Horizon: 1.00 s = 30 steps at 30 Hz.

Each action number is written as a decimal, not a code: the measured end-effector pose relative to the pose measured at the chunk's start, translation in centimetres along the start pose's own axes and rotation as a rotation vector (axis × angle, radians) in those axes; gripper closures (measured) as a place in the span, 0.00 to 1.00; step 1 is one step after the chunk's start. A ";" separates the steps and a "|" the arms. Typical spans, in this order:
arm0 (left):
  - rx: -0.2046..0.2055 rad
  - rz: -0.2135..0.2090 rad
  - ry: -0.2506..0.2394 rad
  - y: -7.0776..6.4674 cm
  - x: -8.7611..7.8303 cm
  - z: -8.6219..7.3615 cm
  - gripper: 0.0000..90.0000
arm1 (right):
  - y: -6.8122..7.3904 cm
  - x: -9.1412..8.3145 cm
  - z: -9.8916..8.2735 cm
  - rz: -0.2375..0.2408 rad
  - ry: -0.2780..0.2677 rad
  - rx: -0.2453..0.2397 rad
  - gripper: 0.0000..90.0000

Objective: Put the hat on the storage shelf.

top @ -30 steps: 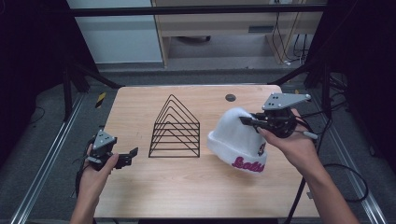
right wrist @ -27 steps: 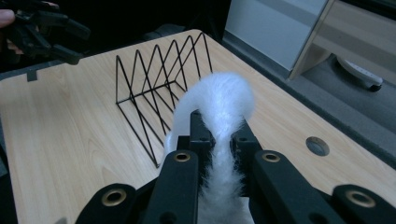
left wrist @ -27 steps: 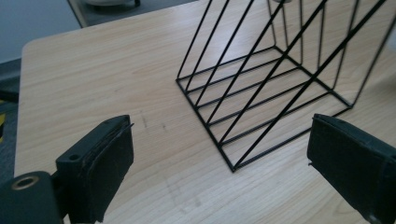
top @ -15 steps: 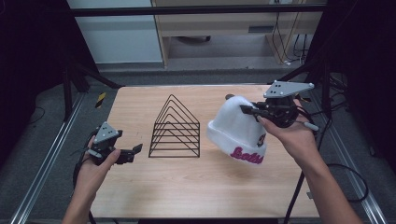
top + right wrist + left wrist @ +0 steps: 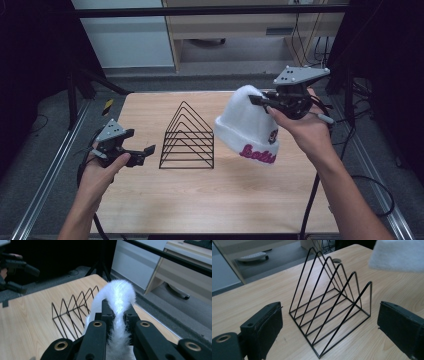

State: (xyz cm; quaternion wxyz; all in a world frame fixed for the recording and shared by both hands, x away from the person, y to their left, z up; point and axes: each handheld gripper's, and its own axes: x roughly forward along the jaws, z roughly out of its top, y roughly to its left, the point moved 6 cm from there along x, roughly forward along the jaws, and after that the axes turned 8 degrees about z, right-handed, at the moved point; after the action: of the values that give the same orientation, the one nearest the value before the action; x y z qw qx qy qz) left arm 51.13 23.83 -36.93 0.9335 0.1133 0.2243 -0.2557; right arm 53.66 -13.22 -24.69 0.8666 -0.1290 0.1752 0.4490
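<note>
A white knit beanie (image 5: pixel 247 125) with pink lettering hangs above the table, just right of a black wire rack (image 5: pixel 187 137) made of triangular dividers. My right gripper (image 5: pixel 257 101) is shut on the beanie's crown; in the right gripper view the white fabric (image 5: pixel 118 302) is pinched between the black jaws, with the wire rack (image 5: pixel 72 307) beyond on the left. My left gripper (image 5: pixel 147 152) is open, held low at the rack's left side. In the left gripper view the rack (image 5: pixel 329 312) stands between the two spread pads (image 5: pixel 268 327), and an edge of the beanie (image 5: pixel 398 256) shows at top right.
The wooden table (image 5: pixel 210 200) has a dark round cable hole (image 5: pixel 336 260) near its far edge. Metal rails (image 5: pixel 45 180) run along both sides of the table. A desk (image 5: pixel 240 30) and cables stand behind it.
My right gripper has lifted the beanie up and to the left, toward the rack. The left gripper has risen slightly and shifted a little nearer the rack.
</note>
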 end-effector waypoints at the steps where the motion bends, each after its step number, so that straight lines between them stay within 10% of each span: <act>1: 0.000 0.000 0.000 0.0 0.0 0.0 0.07 | 0.0 0.0 0.0 0.000 0.000 0.000 0.93; 30: 0.046 -0.114 -0.057 -2.4 1.1 5.1 0.21 | 2.4 2.0 4.9 0.028 -0.124 -0.033 0.93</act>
State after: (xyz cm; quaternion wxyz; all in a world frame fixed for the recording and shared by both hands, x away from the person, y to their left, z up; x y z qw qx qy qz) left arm 52.50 19.66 -33.23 0.9206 0.1144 0.1976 -0.3169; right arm 53.69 -8.52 -21.25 0.8673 -0.1125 0.1156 0.4709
